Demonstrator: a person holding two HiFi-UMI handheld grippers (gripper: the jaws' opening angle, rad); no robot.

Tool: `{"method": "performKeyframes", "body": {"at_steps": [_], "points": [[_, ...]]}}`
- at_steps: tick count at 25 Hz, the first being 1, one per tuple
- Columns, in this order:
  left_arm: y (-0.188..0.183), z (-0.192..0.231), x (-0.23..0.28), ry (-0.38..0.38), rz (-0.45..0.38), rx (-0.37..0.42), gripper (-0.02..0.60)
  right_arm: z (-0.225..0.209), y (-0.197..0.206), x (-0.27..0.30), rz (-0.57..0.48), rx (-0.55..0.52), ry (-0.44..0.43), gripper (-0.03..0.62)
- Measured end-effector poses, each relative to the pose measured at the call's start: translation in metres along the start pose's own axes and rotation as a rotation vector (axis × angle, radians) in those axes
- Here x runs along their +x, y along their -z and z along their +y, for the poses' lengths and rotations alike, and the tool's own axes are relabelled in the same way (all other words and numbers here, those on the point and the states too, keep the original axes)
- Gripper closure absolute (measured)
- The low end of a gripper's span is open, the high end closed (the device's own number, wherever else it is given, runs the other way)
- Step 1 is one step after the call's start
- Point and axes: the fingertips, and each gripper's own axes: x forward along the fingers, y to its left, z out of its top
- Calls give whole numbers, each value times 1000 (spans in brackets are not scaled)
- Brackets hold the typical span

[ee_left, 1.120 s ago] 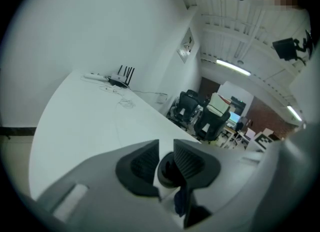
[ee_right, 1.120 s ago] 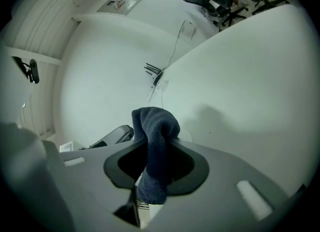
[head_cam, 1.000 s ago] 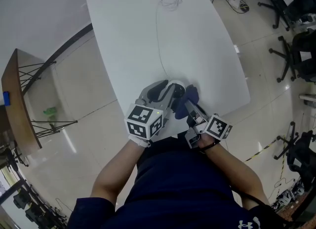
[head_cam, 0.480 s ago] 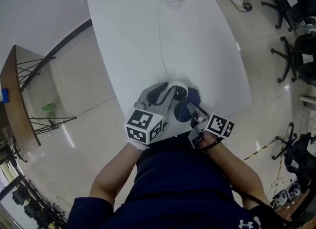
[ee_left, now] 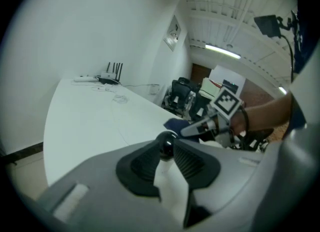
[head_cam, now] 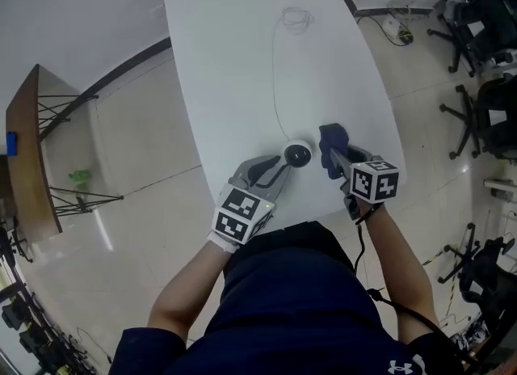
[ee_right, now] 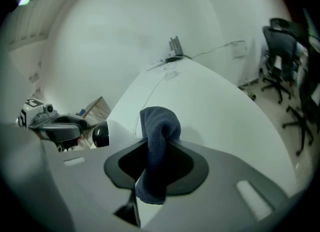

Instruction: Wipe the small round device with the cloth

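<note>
The small round device, white with a black dome, sits near the front edge of the white table. My left gripper is shut on it; in the left gripper view the black dome shows between the dark pads. My right gripper is shut on a dark blue cloth, held a short way to the right of the device and apart from it. In the right gripper view the cloth hangs folded between the jaws, with the device to the left.
A thin cable runs from the device up the table to a coil. Office chairs stand on the floor at the right. A wooden stand is at the left. The table's front edge lies close to the person's body.
The right gripper has rolled and moved right, and the cloth has come off the device's right side. The left gripper still holds the device.
</note>
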Motion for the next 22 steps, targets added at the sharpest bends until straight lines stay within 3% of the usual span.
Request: {"method": "performKeyframes", "body": {"at_steps": [4,9,16,22], "points": [[20,-8,5,12,46,31,494,20,-25,24,118,-236,-95,502],[64,-12,18,39,231,-70,466,37,-26,56,213,-350,-157,503],[69,19,27,-9,226,-51,457,42,-9,59,215,-224,-164,503],[66,21,32,24,241,23,457,35,14,46,164,66,-153,503]]}}
